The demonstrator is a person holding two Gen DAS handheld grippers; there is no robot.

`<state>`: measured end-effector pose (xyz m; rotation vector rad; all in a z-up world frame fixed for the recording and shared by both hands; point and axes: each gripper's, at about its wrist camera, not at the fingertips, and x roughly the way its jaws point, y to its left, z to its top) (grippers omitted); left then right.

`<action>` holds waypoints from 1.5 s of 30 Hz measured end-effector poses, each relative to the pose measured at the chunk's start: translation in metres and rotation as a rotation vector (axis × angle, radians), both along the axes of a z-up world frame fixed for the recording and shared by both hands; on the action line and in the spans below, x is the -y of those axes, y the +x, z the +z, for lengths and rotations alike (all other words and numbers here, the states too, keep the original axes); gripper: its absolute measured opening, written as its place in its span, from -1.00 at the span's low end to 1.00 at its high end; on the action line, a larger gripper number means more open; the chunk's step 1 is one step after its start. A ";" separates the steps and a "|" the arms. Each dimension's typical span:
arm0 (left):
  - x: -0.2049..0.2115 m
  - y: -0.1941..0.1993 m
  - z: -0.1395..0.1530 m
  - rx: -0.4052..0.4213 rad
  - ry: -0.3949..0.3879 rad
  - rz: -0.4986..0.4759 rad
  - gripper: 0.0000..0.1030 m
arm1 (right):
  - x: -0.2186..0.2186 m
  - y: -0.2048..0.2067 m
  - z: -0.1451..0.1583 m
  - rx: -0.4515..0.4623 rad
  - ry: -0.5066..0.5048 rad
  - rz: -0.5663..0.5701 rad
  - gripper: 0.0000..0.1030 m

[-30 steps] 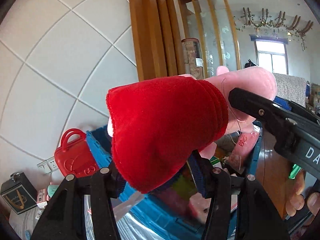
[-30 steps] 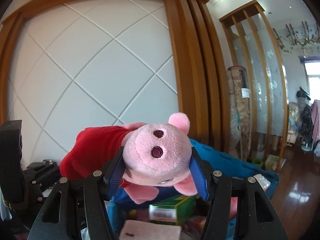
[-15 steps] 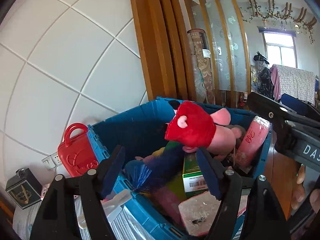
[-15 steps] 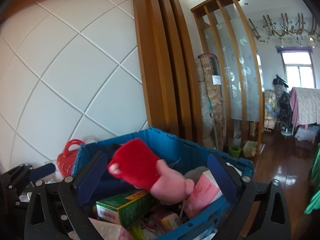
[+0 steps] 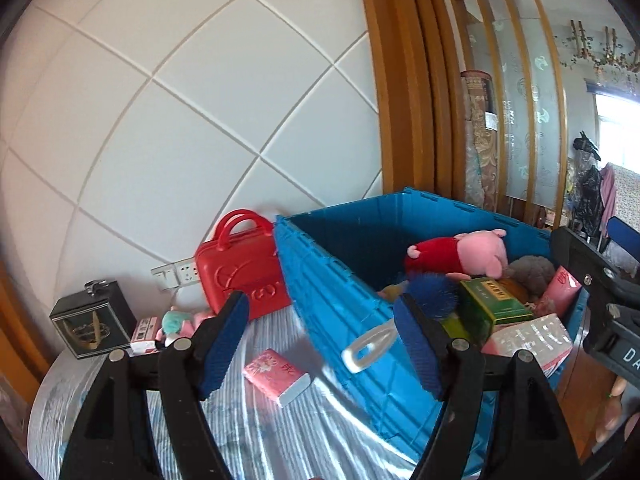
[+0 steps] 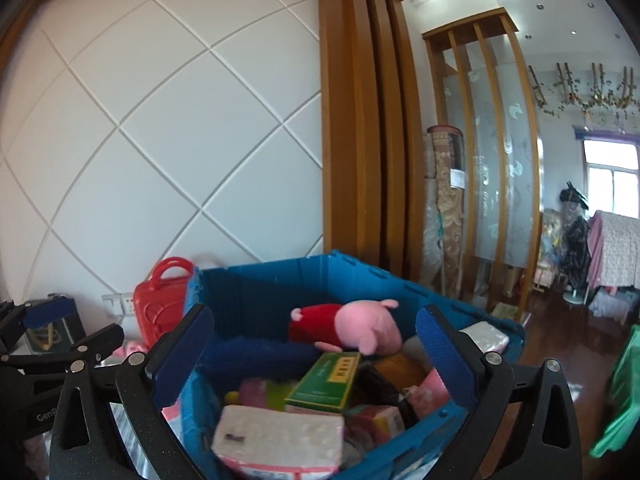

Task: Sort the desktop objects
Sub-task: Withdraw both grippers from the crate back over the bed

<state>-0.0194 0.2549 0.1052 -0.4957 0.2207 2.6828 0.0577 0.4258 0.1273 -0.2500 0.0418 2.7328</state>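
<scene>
Now pig plush lies in blue crate

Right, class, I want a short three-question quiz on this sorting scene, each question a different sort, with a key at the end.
1. True or false: the pig plush lies inside the blue crate.
2. Multiple choice: what lies on the striped cloth between the fingers of the left hand-held gripper? A) pink tissue pack B) green box C) red case
3. Fill in: both the left and the right hand-held gripper are ____ and hold nothing.

Key: 1 true. 2 A, the pink tissue pack; the green box is in the crate, and the red case stands by the wall. 3 open.
</scene>
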 end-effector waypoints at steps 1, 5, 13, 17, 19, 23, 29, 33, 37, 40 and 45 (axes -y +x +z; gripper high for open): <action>0.011 -0.001 -0.001 0.003 0.006 0.021 0.44 | 0.011 -0.003 -0.001 0.009 0.006 0.025 0.99; 0.061 -0.007 -0.006 0.021 0.036 0.089 0.44 | 0.054 -0.016 -0.004 0.023 0.024 0.116 0.99; 0.152 -0.012 -0.024 0.039 0.045 0.259 0.44 | 0.146 -0.041 -0.019 0.081 0.050 0.295 0.99; 0.195 -0.019 -0.039 0.067 0.051 0.370 0.44 | 0.185 -0.055 -0.035 0.122 0.044 0.368 0.99; 0.214 -0.025 -0.051 0.110 0.050 0.407 0.44 | 0.202 -0.064 -0.047 0.150 0.033 0.406 0.99; 0.245 -0.039 -0.092 0.196 0.028 0.462 0.44 | 0.232 -0.087 -0.086 0.237 0.005 0.484 1.00; 0.267 -0.065 -0.181 0.360 -0.032 0.503 0.44 | 0.257 -0.128 -0.173 0.424 -0.072 0.518 1.00; 0.260 -0.077 -0.222 0.416 -0.049 0.489 0.44 | 0.250 -0.143 -0.216 0.511 -0.095 0.479 1.00; 0.244 -0.098 -0.253 0.459 -0.040 0.472 0.44 | 0.232 -0.159 -0.242 0.563 -0.101 0.429 1.00; 0.234 -0.119 -0.284 0.504 -0.036 0.461 0.44 | 0.218 -0.174 -0.263 0.601 -0.092 0.389 0.99; 0.215 -0.144 -0.324 0.493 -0.128 0.442 0.44 | 0.195 -0.202 -0.305 0.677 -0.112 0.343 0.99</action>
